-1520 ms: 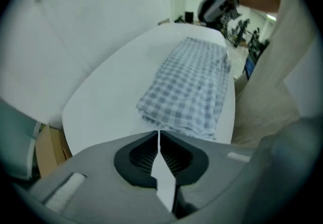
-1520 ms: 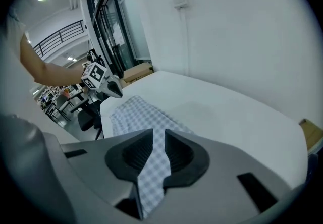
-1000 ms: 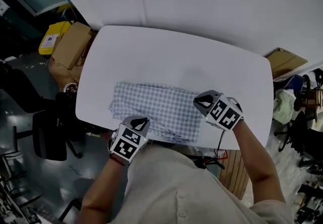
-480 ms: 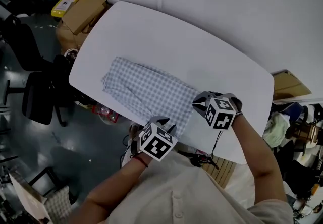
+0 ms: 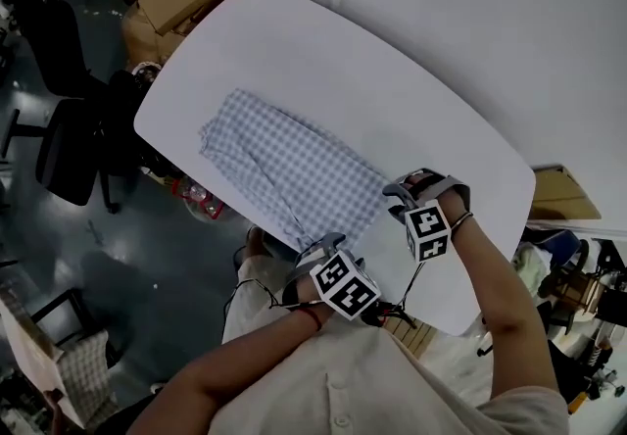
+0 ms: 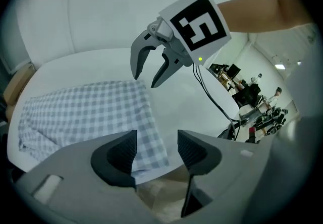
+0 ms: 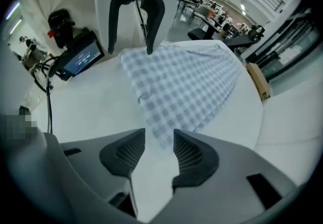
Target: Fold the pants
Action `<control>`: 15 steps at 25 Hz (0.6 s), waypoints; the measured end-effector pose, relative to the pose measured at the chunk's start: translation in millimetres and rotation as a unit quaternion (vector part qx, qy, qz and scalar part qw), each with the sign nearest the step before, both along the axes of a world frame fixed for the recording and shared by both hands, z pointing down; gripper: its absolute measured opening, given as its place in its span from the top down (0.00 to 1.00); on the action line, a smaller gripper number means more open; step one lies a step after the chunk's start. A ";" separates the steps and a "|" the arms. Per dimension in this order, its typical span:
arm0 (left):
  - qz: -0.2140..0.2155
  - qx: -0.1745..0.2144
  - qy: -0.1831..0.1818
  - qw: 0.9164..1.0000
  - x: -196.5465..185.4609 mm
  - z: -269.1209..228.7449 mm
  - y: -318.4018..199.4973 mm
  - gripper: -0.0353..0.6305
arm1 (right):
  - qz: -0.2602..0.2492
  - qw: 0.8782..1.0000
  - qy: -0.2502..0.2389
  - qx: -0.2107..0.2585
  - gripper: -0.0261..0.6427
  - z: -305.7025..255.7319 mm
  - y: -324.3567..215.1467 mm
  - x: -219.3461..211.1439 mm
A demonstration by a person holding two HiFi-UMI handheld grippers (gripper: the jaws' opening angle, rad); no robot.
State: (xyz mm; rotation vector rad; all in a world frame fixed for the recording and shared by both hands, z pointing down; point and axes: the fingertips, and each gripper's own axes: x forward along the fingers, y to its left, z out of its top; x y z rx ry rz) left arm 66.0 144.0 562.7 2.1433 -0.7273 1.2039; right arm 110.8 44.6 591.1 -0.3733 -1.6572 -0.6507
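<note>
Pale blue-and-white checked pants (image 5: 284,169) lie flat and stretched along the white counter (image 5: 421,90), with one end near the person. The left gripper (image 5: 315,249) hangs over that end's corner at the counter's edge. Its fingers (image 6: 118,155) have just been opening and stand wide apart, with the cloth's corner below the gap, unpressed. The right gripper (image 5: 423,186) points down at the other corner of the same end. Its fingers (image 7: 192,155) have also just been opening and stand apart, the cloth's corner showing between them, not clamped.
</note>
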 end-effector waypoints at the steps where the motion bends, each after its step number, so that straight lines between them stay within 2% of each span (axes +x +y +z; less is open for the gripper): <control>1: -0.016 -0.005 0.002 1.000 0.4 2.6 2.5 0.59 | -0.021 1.000 0.007 0.005 0.69 5.8 -1.2 0.4; 5: -0.090 0.000 -0.005 0.996 -0.3 13.1 -2.4 0.59 | -0.090 0.995 0.025 0.020 0.69 19.9 -7.7 -2.1; 7: -0.106 0.010 -0.019 0.994 -0.6 19.8 -7.8 0.59 | -0.111 0.993 0.031 0.022 0.69 24.4 -9.0 -3.9; 11: -0.086 0.002 -0.044 0.995 7.7 38.7 -1.4 0.59 | -0.136 0.990 0.040 0.027 0.69 33.4 -7.3 -4.5; 15: -0.078 0.002 -0.074 0.994 -2.9 58.4 -4.5 0.59 | -0.144 0.988 0.045 0.021 0.71 36.3 -7.9 -3.7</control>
